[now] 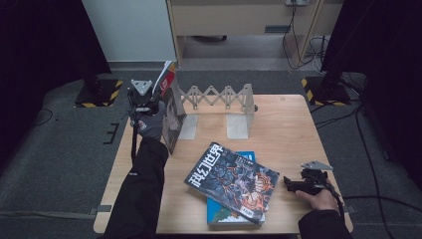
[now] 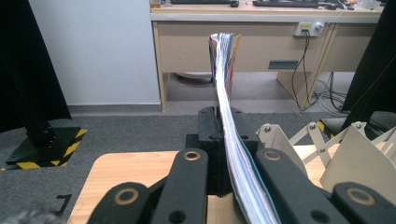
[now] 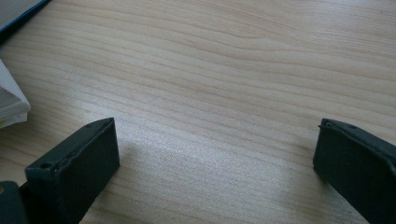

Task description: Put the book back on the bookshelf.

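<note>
**Thin magazine could buckle at the rack**

Left gripper (image 1: 143,102) has its jaws clamped on a floppy upright magazine (image 1: 174,119) beside the grey accordion book rack (image 1: 219,99) on the wooden surface (image 1: 288,134); it may sag and slip. Right gripper (image 1: 304,183) rests, jaws apart.

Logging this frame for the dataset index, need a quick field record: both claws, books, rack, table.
left claw: shut on a thin upright magazine, at the left end of the rack
right claw: open, low over bare table, holding nothing
rack: grey folding metal book rack with scissor links, at the table's far edge
flat books: dark illustrated magazine lying on top of a blue-covered book, near the front edge
table: light wooden table
</note>
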A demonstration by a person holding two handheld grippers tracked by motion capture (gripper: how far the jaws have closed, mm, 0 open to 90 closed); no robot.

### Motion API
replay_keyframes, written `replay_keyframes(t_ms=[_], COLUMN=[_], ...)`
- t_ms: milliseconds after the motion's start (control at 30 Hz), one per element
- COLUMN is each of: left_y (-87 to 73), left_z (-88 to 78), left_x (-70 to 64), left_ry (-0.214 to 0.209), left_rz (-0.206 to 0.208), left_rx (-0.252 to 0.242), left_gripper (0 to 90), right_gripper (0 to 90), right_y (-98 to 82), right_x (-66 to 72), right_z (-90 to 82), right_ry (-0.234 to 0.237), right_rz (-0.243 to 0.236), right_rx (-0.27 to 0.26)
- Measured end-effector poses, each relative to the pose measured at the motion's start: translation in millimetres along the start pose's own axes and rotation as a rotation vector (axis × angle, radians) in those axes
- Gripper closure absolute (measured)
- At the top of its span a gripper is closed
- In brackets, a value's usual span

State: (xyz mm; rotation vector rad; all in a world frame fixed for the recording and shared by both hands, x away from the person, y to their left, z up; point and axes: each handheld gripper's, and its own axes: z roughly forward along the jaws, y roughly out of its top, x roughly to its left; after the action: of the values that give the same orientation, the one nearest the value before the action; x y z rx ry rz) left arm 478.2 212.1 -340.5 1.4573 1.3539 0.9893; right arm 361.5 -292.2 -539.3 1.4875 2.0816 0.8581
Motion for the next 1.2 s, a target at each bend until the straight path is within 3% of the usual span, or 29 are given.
replay_keyframes(t_ms=[333,500,633,733,833,1100,1200], left_y=[-7.3,-1.7,5.0,10.1,10.4,-2.9,-2.7], left_z=[-13.3,-12.1,-5.2,-0.7,-0.4,-1.3,0.2], left_x=[8.8,12.7,13.7,12.6,13.6,2.1,0.4], left_ry=[-0.032,-0.081,-0.100,-0.078,-0.077,-0.012,-0.005], left_rz=[-0.001,-0.016,-0.015,0.017,0.001,-0.011,-0.015], left_rx=[0.017,0.069,0.138,0.180,0.178,0.057,0.048], left_gripper=[82.0,76.7,72.8,78.5,85.4,86.3,86.3], right_gripper=[0.6,0.6,0.5,0.5,0.5,0.5,0.5], right_y=[0.1,0.2,0.1,0.3,0.3,0.4,0.3], right_x=[0.2,0.6,0.5,0.6,0.5,0.6,0.4], right_z=[0.0,0.1,0.2,0.2,0.3,0.4,0.4], right_ry=[0.000,-0.002,-0.001,0.000,0.000,0.002,0.002], right_rz=[-0.001,0.002,0.001,0.003,0.002,0.002,0.000], right_rx=[0.000,0.000,-0.001,0.000,-0.001,-0.001,-0.002])
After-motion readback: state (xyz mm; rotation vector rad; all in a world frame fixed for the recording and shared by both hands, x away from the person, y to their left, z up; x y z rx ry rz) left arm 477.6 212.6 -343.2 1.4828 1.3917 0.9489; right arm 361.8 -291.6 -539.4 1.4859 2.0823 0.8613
